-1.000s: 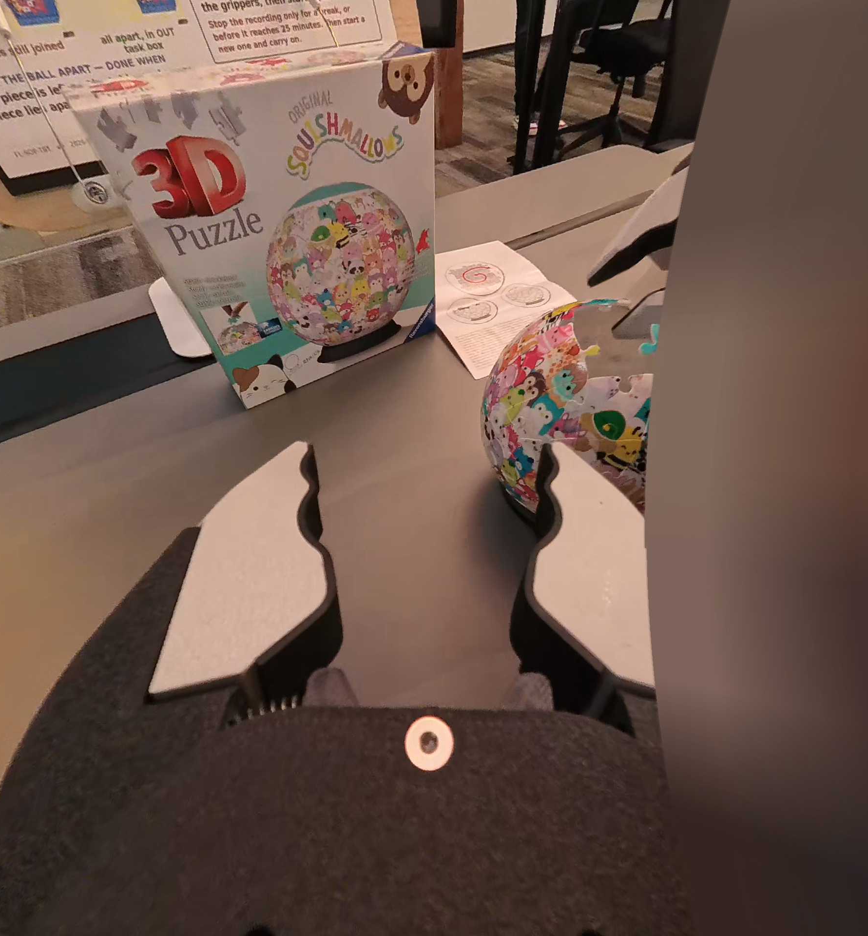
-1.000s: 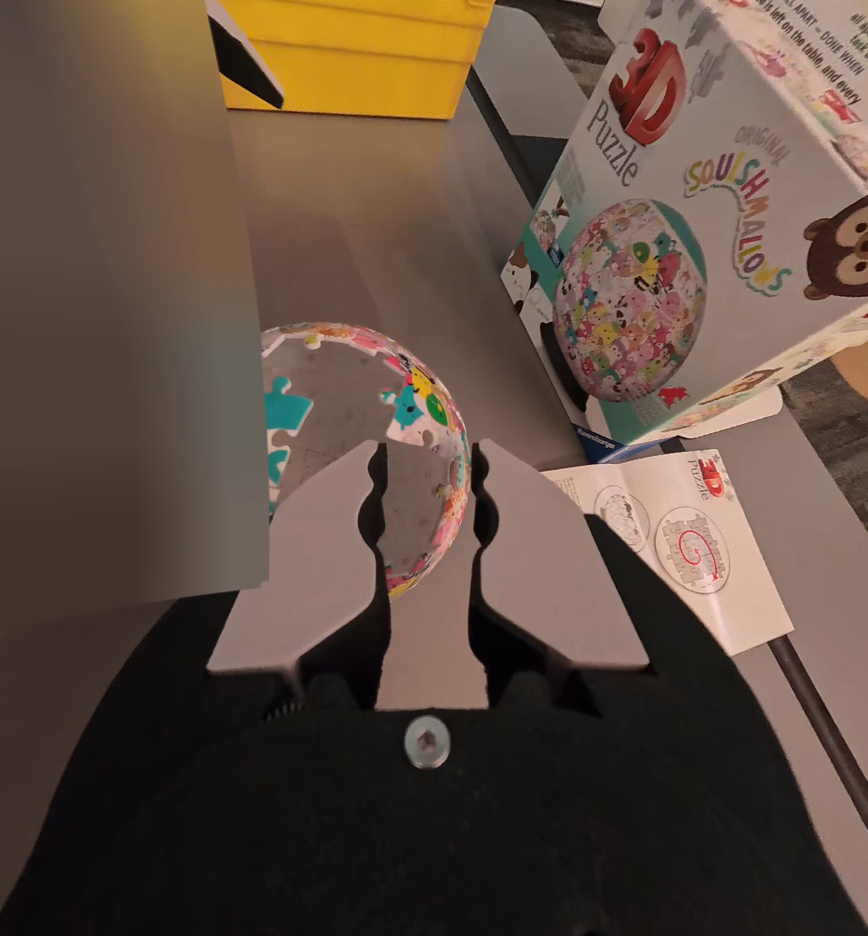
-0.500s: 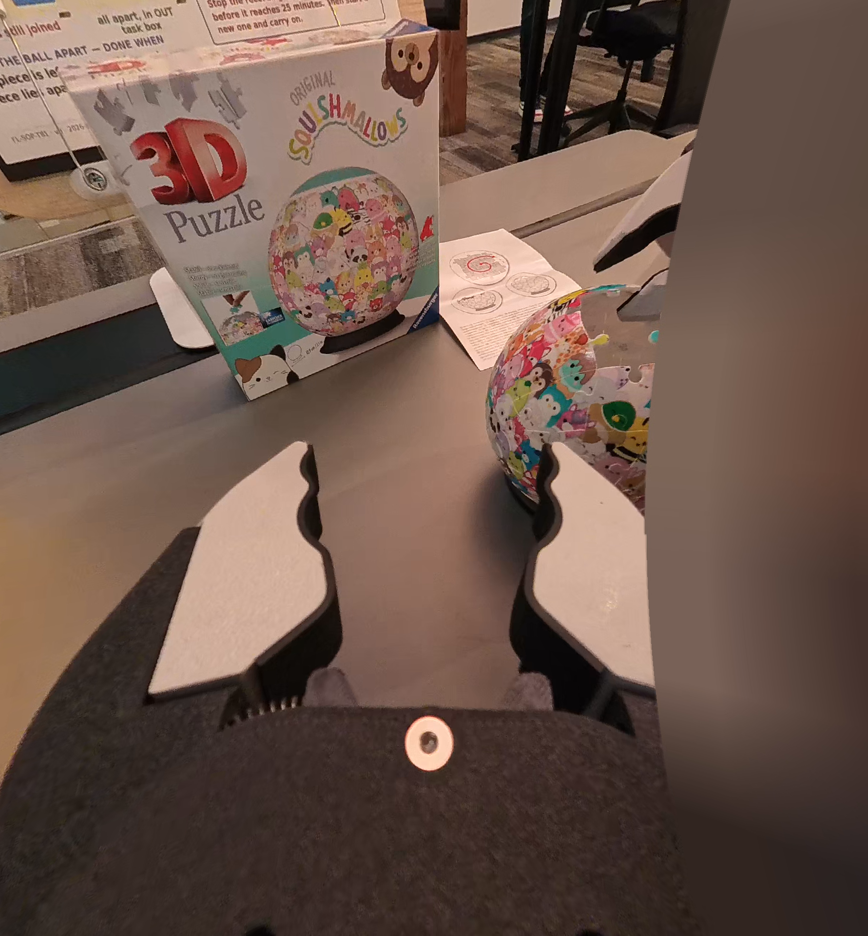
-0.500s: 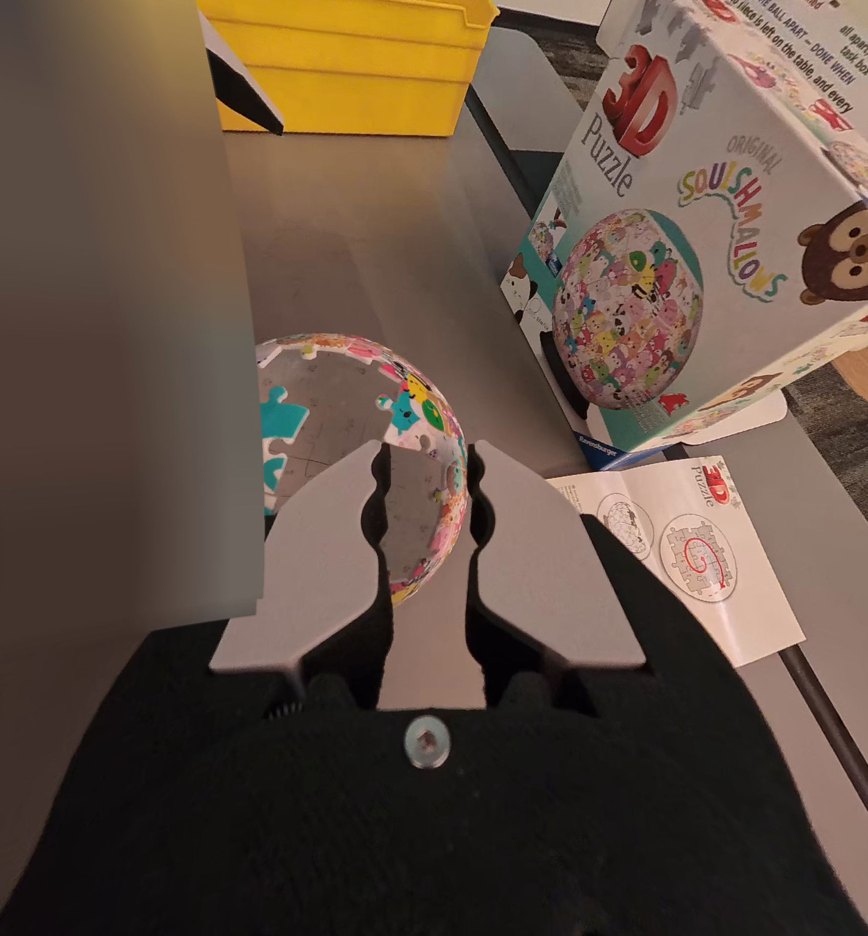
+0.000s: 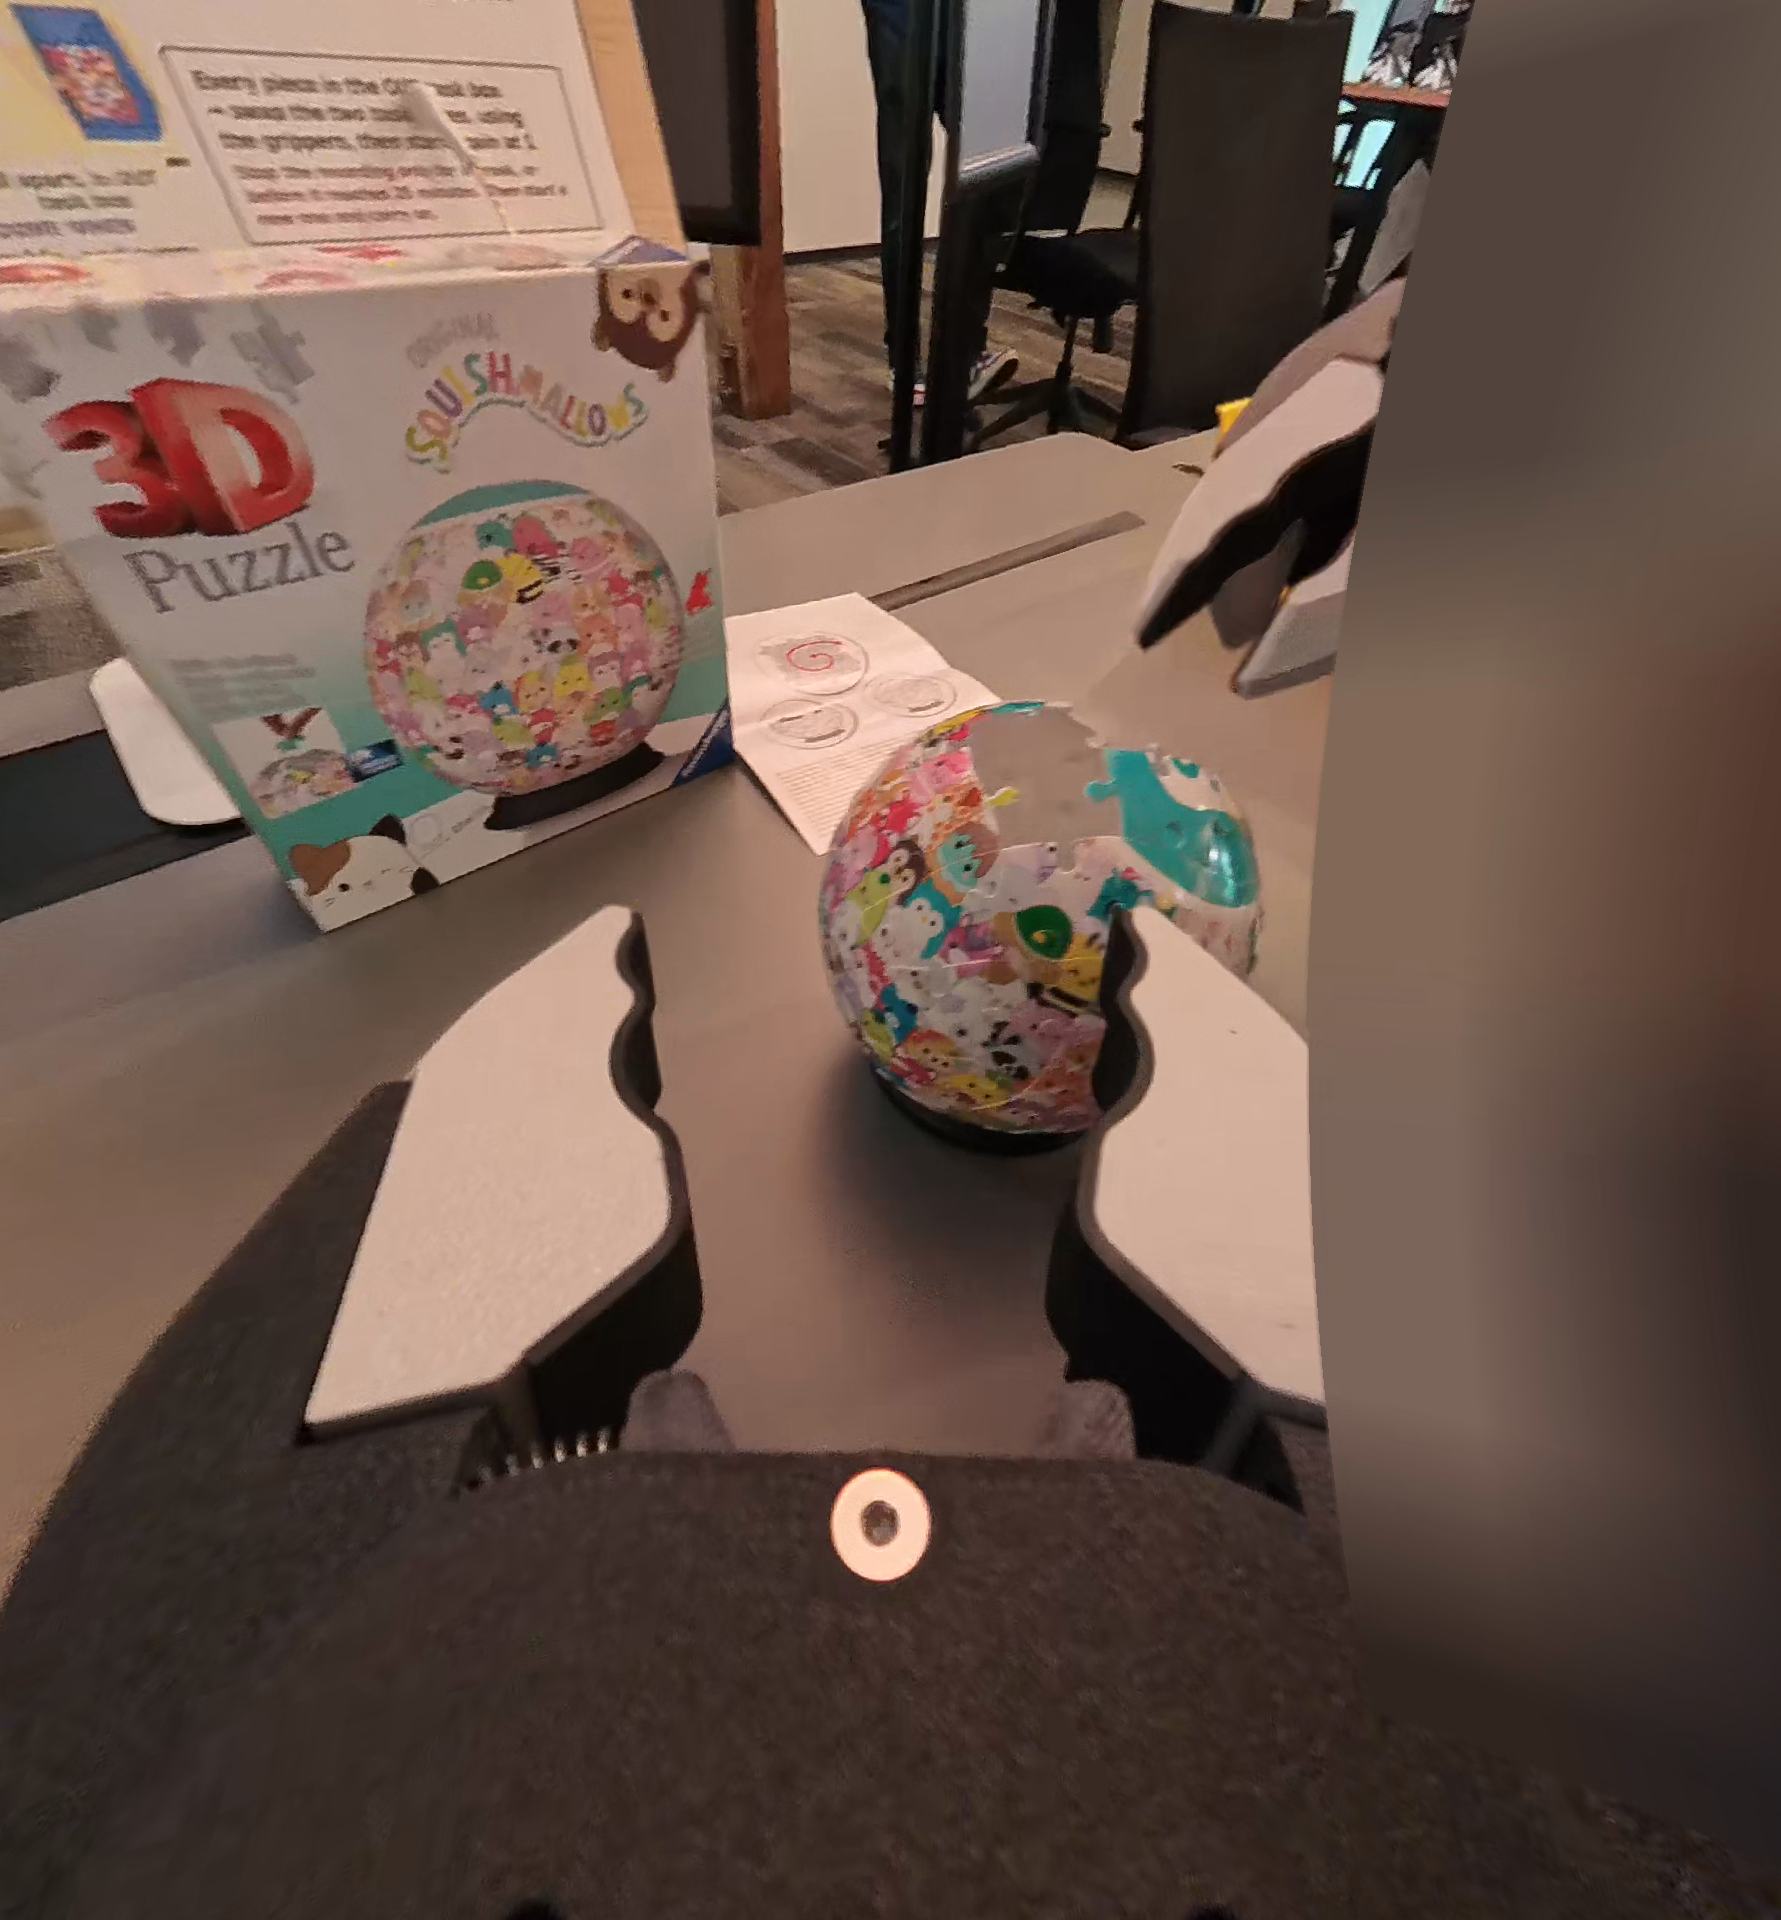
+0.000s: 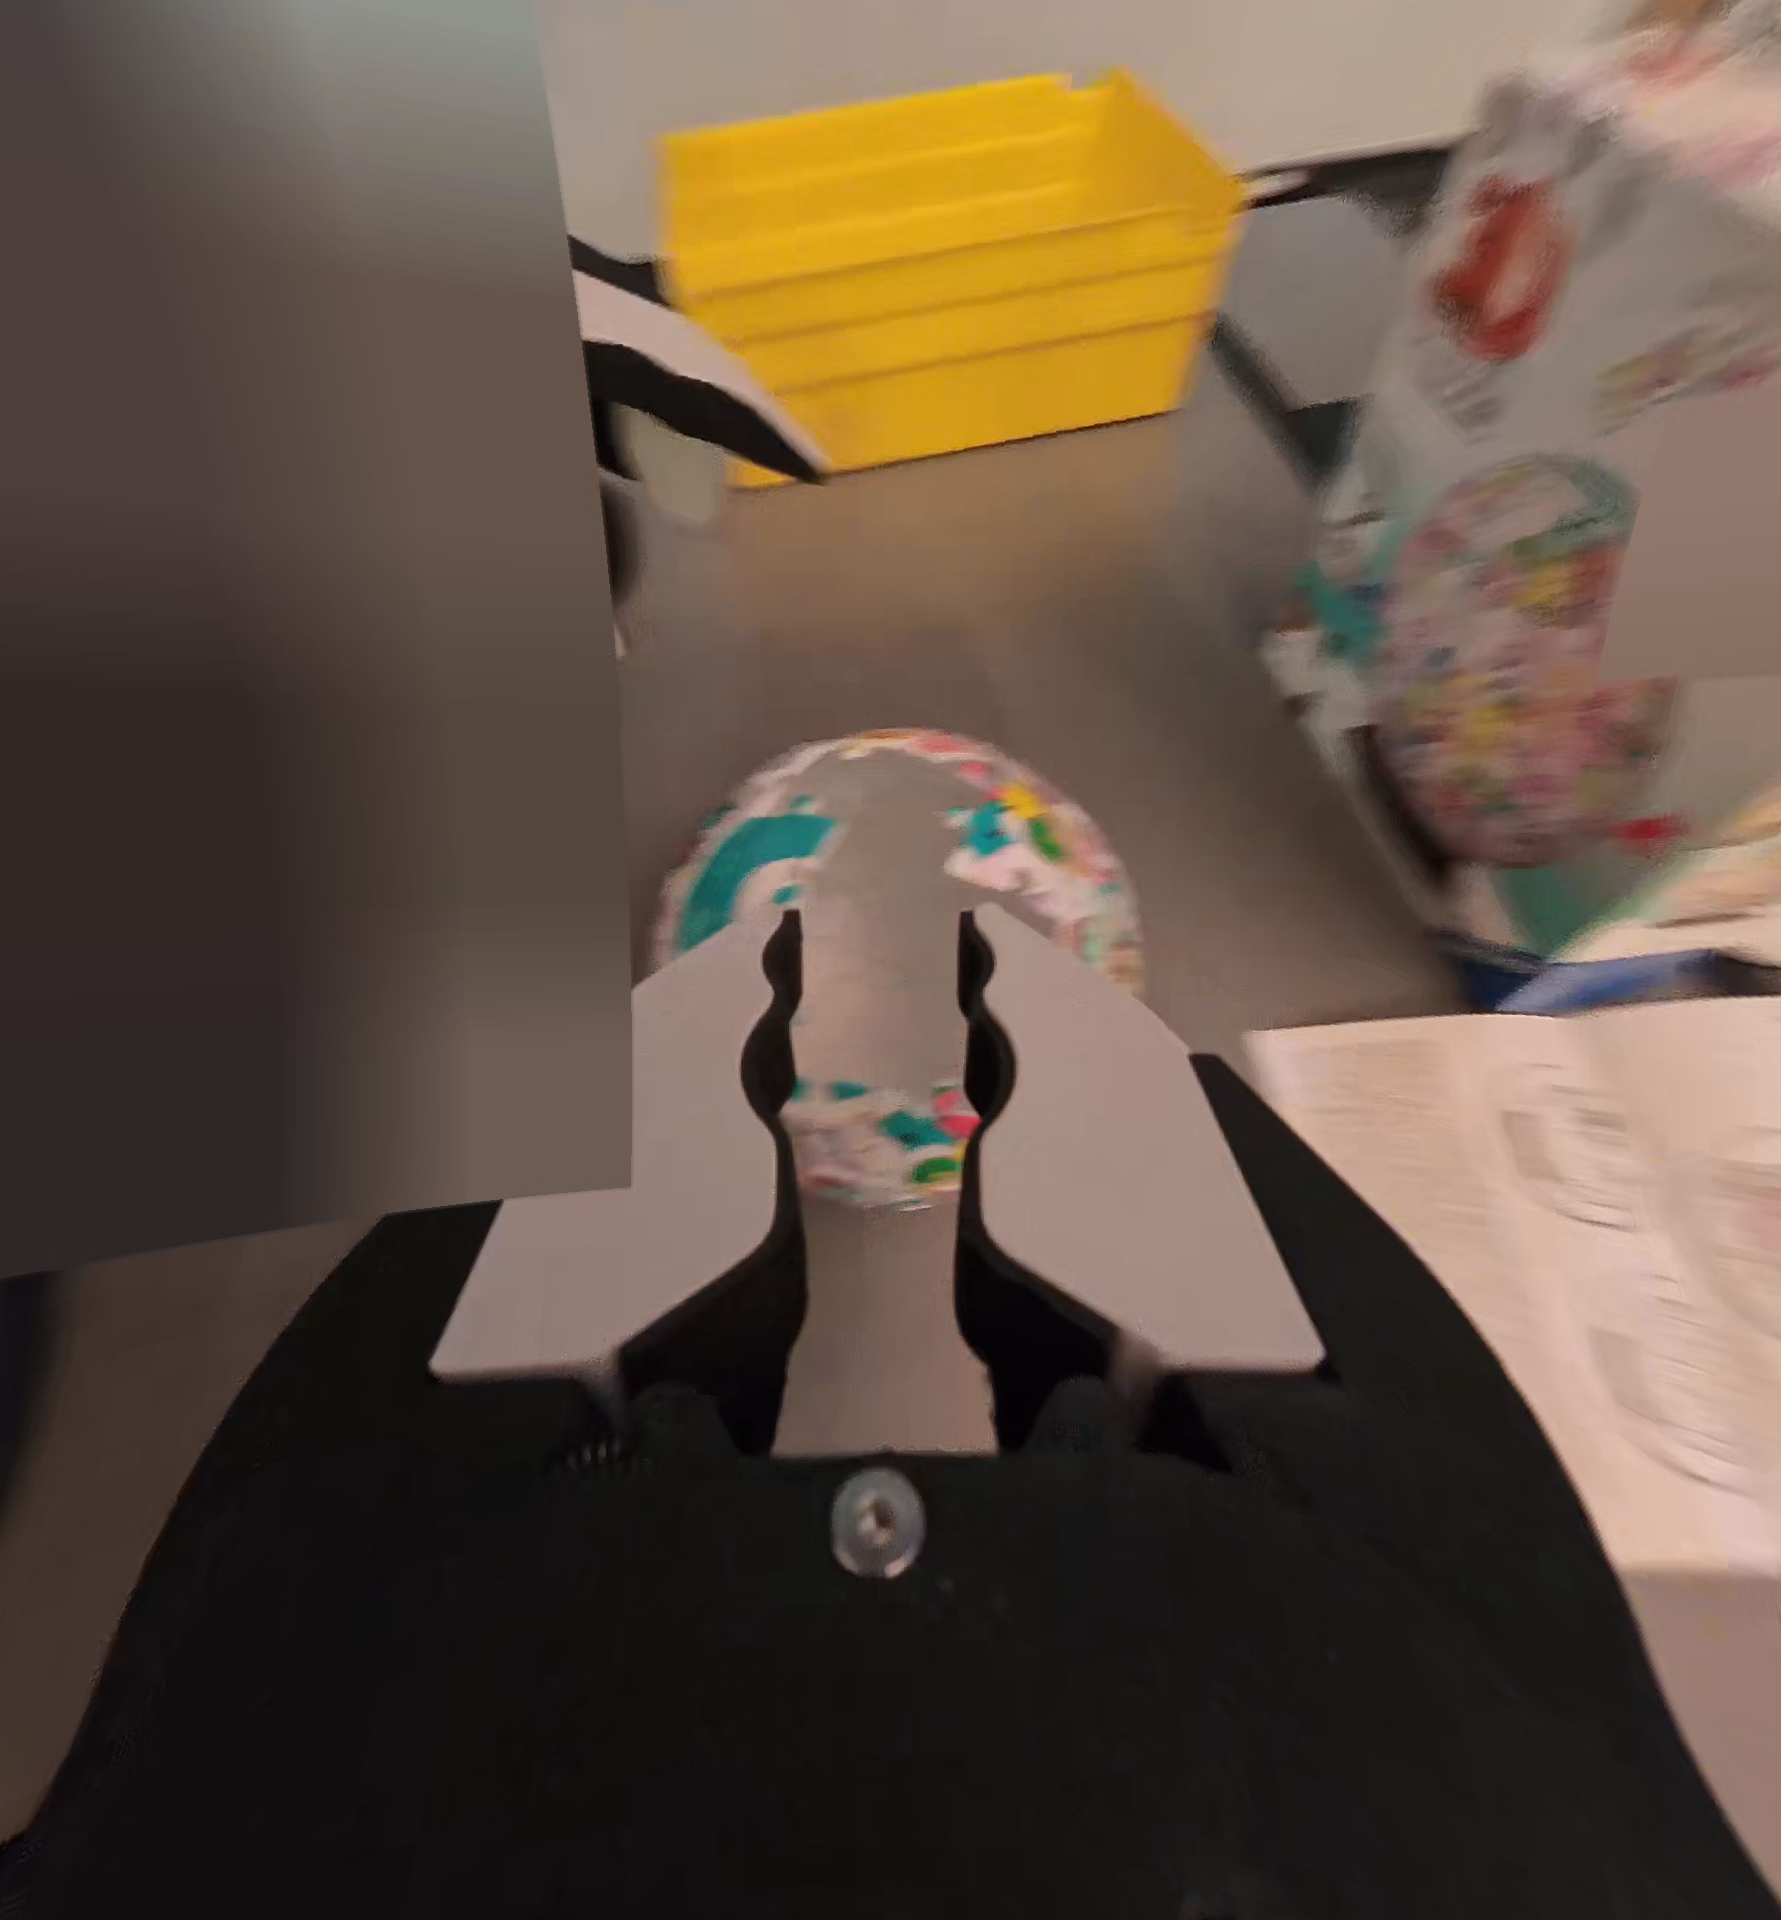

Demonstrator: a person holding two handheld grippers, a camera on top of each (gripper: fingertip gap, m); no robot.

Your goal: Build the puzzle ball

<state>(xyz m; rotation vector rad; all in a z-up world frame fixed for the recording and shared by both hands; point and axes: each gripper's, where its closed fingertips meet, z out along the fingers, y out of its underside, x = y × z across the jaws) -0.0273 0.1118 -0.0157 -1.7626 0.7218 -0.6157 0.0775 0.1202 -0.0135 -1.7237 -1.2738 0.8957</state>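
Observation:
The puzzle ball stands on a dark round stand on the grey table. It is colourful, with an open hole at the top showing its grey inside. My left gripper is open and empty, just in front of the ball, its right finger overlapping the ball's right side. My right gripper has a narrow gap between its fingers and holds nothing. It hovers above the ball, looking down into the hole; this view is blurred. The right gripper also shows in the left wrist view, above and right of the ball.
The puzzle's box stands upright behind and left of the ball, also in the right wrist view. A white instruction sheet lies between box and ball. A yellow bin stands farther off. Office chairs stand beyond the table.
The right wrist view has swung so the ball now sits centred between its fingers, with motion blur. The left gripper has shifted so more of the ball shows. Both keep the same opening.

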